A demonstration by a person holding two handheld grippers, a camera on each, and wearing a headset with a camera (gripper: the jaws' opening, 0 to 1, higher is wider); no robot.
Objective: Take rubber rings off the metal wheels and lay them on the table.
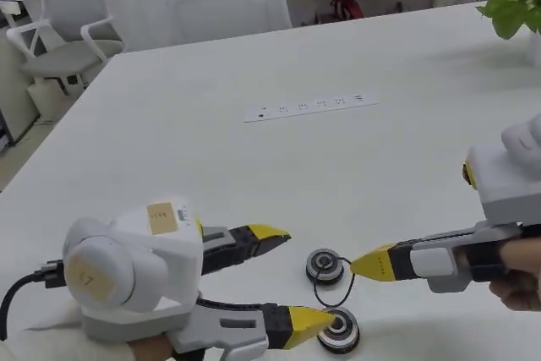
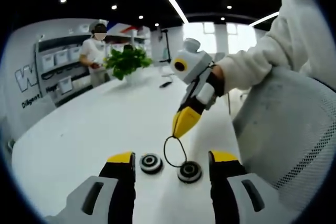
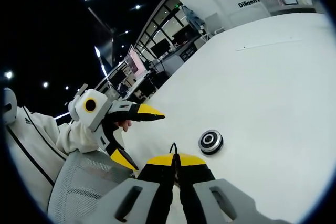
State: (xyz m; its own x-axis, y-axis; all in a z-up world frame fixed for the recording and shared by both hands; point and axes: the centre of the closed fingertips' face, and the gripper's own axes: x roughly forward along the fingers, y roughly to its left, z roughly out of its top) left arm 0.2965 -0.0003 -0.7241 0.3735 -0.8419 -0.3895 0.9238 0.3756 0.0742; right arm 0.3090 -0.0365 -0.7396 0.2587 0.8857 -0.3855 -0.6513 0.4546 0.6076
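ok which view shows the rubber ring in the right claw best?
Left gripper view: the rubber ring hangs as a whole loop from the shut right claw, dark against the white table. Head view gives a thin faint arc; right gripper view, a sliver above its tips.

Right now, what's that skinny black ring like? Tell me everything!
The rubber ring is a thin black loop, floppy like rubber, shaped like an oval. The right gripper pinches its top in shut yellow tips, so it hangs above the white table. Its bottom reaches one metal wheel; whether it's caught there, I can't tell.
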